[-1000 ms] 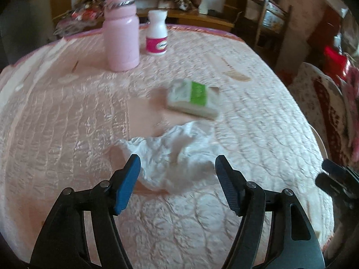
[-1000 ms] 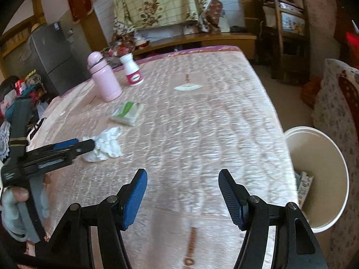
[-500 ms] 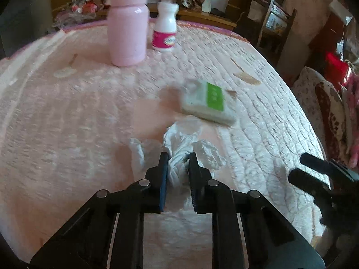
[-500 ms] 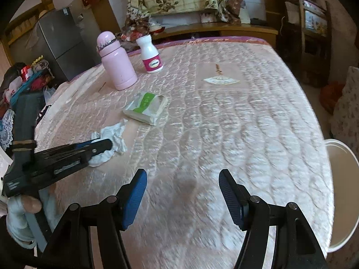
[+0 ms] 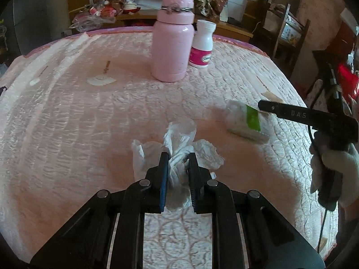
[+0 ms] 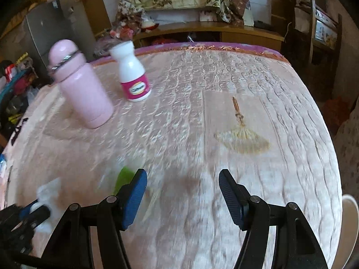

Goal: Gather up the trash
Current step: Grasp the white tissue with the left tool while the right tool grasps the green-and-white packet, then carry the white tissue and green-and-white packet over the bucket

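My left gripper [image 5: 177,159] is shut on a crumpled white tissue [image 5: 179,143] just above the pink quilted table cover [image 5: 67,123]. A white tissue pack with a green label [image 5: 246,121] lies to its right. My right gripper [image 6: 182,177] is open and empty; its left finger is over the blurred green-labelled pack [image 6: 125,174]. The right gripper also shows in the left wrist view [image 5: 260,105], reaching over the pack. The left gripper and tissue show at the lower left of the right wrist view [image 6: 40,204].
A pink flask [image 5: 172,38] and a white pill bottle with a pink label [image 5: 202,44] stand at the back of the table. A white bin rim [image 6: 351,219] shows off the table's right edge. Chairs and cluttered furniture surround the table.
My left gripper closed on the tissue and has lifted and bunched it. My right gripper has moved forward and left toward the tissue pack, staying open.
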Available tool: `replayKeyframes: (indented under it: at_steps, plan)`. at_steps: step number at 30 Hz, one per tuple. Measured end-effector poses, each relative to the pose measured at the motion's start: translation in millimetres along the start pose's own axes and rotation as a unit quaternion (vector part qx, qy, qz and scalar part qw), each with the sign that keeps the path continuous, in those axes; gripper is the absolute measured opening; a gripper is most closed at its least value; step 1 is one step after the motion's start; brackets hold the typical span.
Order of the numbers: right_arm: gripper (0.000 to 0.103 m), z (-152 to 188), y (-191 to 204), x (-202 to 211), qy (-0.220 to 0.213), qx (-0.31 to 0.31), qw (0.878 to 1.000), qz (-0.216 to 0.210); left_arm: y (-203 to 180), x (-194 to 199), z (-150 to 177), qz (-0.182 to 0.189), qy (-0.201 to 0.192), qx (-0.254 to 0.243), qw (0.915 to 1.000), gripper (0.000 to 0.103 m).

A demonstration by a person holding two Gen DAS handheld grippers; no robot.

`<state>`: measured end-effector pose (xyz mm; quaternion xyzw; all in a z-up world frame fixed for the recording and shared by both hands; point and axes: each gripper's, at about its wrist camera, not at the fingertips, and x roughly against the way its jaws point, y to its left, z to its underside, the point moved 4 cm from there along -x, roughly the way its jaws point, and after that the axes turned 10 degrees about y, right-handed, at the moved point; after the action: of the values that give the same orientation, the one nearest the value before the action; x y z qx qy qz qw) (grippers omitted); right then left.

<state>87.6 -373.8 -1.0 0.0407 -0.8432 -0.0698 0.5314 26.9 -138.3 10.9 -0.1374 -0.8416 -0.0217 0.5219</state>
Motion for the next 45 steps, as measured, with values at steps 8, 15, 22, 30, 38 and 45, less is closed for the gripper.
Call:
replayKeyframes:
  at_steps: [8, 15, 22, 30, 38, 45]
  plan:
    - [0.064, 46.5, 32.1, 9.6, 0.056, 0.060, 0.995, -0.064, 15.5, 5.0, 2.1, 0.003, -0.005, 0.008, 0.9999, 0.014]
    - [0.066, 61.4, 54.3, 30.2, 0.016, 0.044, 0.996, -0.079, 23.1, 12.6, 7.4, -0.001, -0.014, 0.018, 0.9997, 0.014]
    - [0.068, 53.9, 98.0, 1.8, 0.024, 0.080, 0.995, -0.052, 23.8, 21.1, 13.5, -0.008, -0.022, 0.022, 0.9995, 0.014]
    - [0.032, 70.4, 81.4, 28.3, -0.003, 0.085, 0.996, -0.034, -9.8, 31.5, 23.2, 0.006, -0.034, -0.008, 0.9994, 0.014]
    - [0.032, 113.6, 35.2, 92.8, -0.046, 0.044, 0.998, -0.028, -76.6, 46.5, 30.9, 0.045, -0.045, -0.052, 0.9966, 0.014]
    - [0.032, 142.1, -6.0, 128.2, -0.065, 0.014, 0.998, -0.002, -137.9, 55.8, 37.0, 0.073, -0.050, -0.094, 0.9916, 0.014]
